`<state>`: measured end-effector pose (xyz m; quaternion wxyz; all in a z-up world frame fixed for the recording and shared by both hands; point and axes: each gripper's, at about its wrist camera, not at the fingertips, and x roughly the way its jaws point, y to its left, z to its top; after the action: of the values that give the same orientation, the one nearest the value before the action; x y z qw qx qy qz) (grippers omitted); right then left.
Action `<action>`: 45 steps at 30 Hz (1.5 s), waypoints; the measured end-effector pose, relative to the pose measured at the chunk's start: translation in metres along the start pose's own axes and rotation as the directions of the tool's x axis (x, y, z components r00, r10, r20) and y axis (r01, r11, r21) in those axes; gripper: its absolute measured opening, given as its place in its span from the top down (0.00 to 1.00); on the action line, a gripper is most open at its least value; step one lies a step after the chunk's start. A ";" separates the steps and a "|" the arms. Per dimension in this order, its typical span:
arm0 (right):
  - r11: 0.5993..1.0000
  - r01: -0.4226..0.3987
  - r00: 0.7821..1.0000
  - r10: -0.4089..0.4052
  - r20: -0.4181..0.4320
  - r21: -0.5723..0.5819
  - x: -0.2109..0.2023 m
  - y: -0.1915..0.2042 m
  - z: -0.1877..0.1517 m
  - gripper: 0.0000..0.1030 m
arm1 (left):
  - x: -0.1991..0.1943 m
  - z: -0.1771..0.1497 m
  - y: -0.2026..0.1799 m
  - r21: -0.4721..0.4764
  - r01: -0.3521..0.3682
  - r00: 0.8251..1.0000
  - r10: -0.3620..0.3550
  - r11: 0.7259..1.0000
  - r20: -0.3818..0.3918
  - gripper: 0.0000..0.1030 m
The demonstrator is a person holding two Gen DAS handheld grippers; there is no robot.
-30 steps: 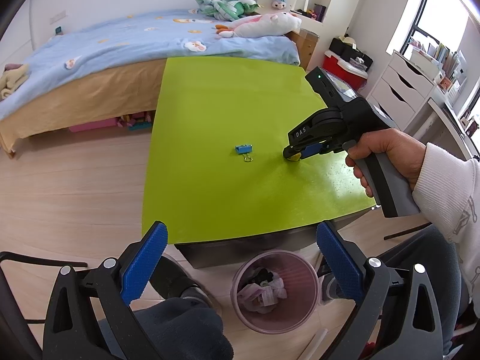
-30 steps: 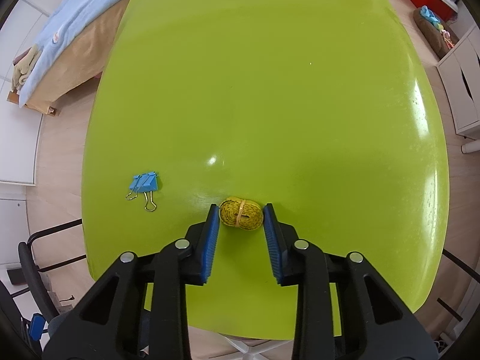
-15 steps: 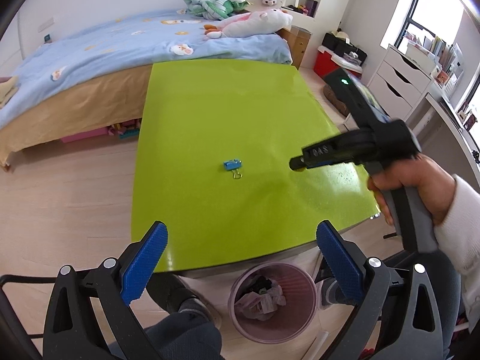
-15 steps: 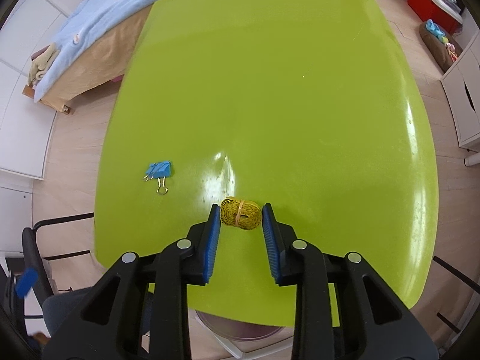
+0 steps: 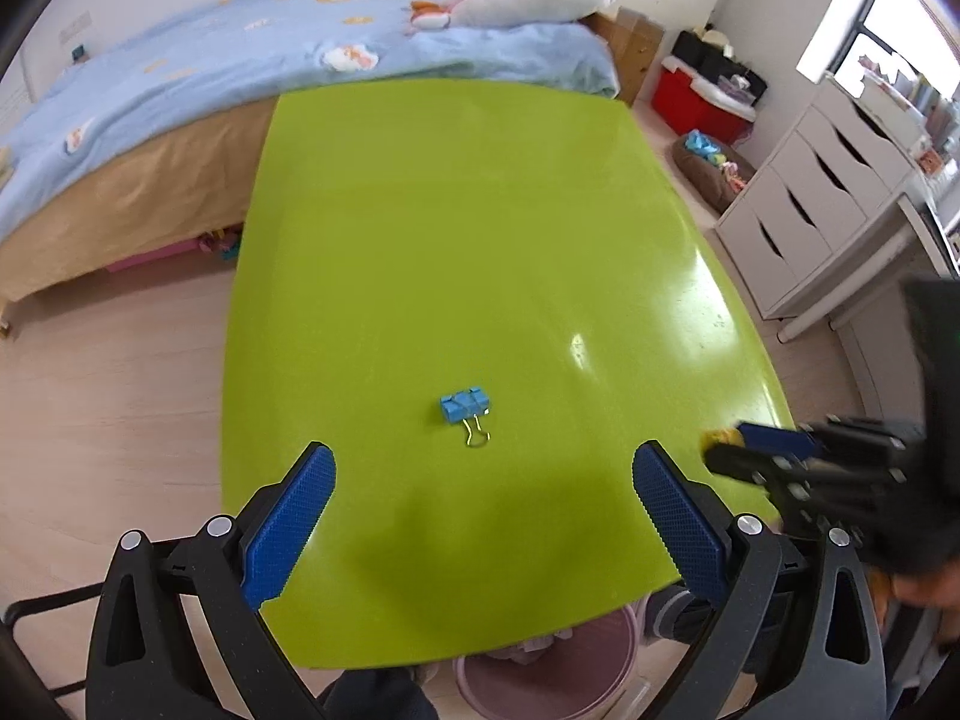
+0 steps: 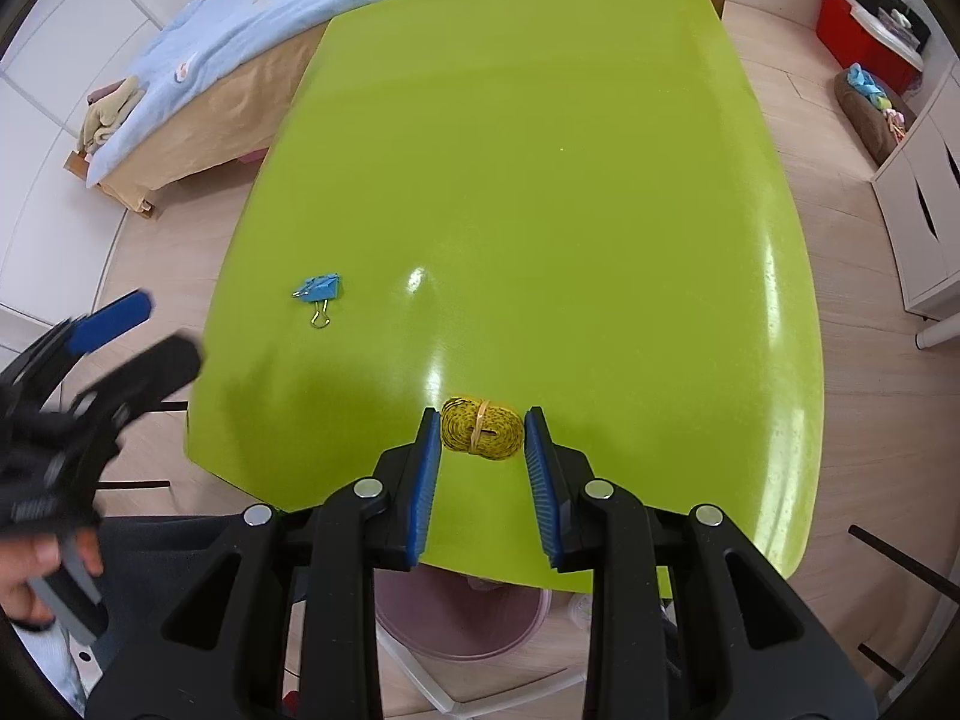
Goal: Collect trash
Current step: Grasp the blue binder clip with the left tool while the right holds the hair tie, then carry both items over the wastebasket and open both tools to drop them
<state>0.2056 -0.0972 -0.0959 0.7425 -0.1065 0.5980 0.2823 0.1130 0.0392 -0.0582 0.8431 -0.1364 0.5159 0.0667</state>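
A small yellow coil of tape, bound with a rubber band, is held just above the green table near its front edge. My right gripper is shut on it, blue pads pressing both sides. The left wrist view shows the same coil at the tip of the right gripper, low on the right. A blue binder clip lies flat on the table. My left gripper hangs wide open just short of the clip, nothing between its pads. From the right wrist the clip sits far left.
A pink waste bin with crumpled paper stands on the floor under the table's near edge, its rim also in the left wrist view. A bed lies beyond the table, white drawers to the right. A person's legs are below.
My left gripper has swung forward over the table toward the binder clip. The right gripper has lifted the yellow coil off the table and drawn it toward the near edge.
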 end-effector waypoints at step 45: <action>0.994 0.055 0.994 -0.046 0.098 -0.090 -0.031 0.015 -0.029 0.73 | -0.014 -0.013 -0.027 0.110 -0.046 0.999 0.043 0.993 0.028 0.73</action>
<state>0.1692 -0.1078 -0.0716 0.7714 -0.1420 0.5453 0.2956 0.1021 0.0099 -0.0473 0.8542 -0.0773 0.5108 0.0587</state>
